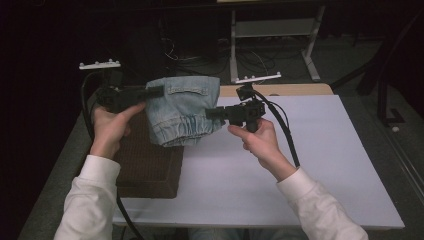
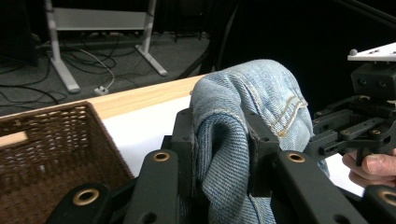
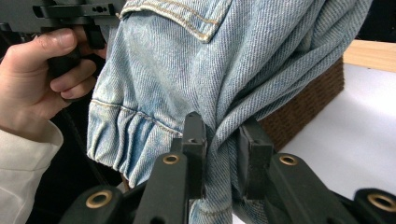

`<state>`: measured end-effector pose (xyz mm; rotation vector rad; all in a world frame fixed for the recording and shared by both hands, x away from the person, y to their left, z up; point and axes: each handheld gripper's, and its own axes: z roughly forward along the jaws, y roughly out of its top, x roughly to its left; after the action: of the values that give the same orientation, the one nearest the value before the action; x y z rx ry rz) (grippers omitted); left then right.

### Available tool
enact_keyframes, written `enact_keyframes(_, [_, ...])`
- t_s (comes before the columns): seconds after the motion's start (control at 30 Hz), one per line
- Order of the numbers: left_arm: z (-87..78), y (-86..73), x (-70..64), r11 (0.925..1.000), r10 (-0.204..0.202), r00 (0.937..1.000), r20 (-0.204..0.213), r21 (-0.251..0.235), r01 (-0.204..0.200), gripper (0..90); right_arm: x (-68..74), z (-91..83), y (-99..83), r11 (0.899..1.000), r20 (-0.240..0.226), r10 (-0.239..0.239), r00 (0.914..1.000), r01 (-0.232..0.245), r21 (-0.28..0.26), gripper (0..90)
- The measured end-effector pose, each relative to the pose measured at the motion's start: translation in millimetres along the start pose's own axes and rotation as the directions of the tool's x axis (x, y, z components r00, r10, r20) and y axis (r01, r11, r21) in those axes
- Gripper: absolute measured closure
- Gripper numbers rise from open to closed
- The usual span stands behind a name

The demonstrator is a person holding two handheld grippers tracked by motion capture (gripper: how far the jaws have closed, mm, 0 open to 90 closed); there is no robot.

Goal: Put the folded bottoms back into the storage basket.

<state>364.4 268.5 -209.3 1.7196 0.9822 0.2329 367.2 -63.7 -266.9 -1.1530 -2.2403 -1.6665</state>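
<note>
You've got the denim garment (image 1: 183,111) off the table (image 1: 320,165), slung between both grippers and hanging over the basket (image 1: 150,167), at its far end. Left gripper (image 1: 152,92): fingers (image 2: 184,140) clamped narrow on a bunched fold, cloth pinched solid between the pads. Right gripper (image 1: 212,113): same story, fingers (image 3: 194,140) closed on a twisted fold on the side of the garment away from the basket. So pick-up looks done; what's left, by my read, is getting it down into the basket and letting go. Nothing of it is inside yet, the gathered cuff hangs above the basket's far rim. Room: nearest you, the basket's open mouth sits right below and toward you from the load, so a short pull back and drop should clear the rim. On the right-hand side of the basket the white table is bare, plenty of swing room for your right hand. Beyond the basket, the table's far edge is close behind the garment, with a wooden strip, then a frame leg and loose cables on the floor farther back, so don't push forward.
</note>
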Motion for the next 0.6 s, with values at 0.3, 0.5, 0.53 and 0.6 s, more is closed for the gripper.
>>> enact_keyframes(0.3, [-21.7, -2.4, 17.5, 0.9997, -0.017, 0.9993, -0.033, -0.019, 0.016, 69.5, 11.4, 24.8, 9.3, 1.0, -0.021, -0.009, 0.9997, 0.009, 0.013, 74.8])
enact_keyframes(0.5, [-34.7, -8.0, 29.0, 0.9991, -0.035, 0.998, -0.052, -0.027, 0.033, 69.5, 17.5, 41.2, 11.6, 1.0, -0.038, -0.013, 0.9992, 0.014, 0.02, 74.7])
enact_keyframes(0.53, [-36.7, -8.9, 30.7, 0.999, -0.035, 0.9979, -0.054, -0.029, 0.033, 69.4, 18.6, 44.5, 11.7, 1.0, -0.042, -0.015, 0.999, 0.016, 0.022, 74.7])
enact_keyframes(0.6, [-40.5, -10.8, 33.8, 0.9988, -0.039, 0.9974, -0.061, -0.032, 0.037, 69.5, 20.1, 49.1, 12.1, 1.0, -0.046, -0.016, 0.9988, 0.017, 0.025, 74.7])
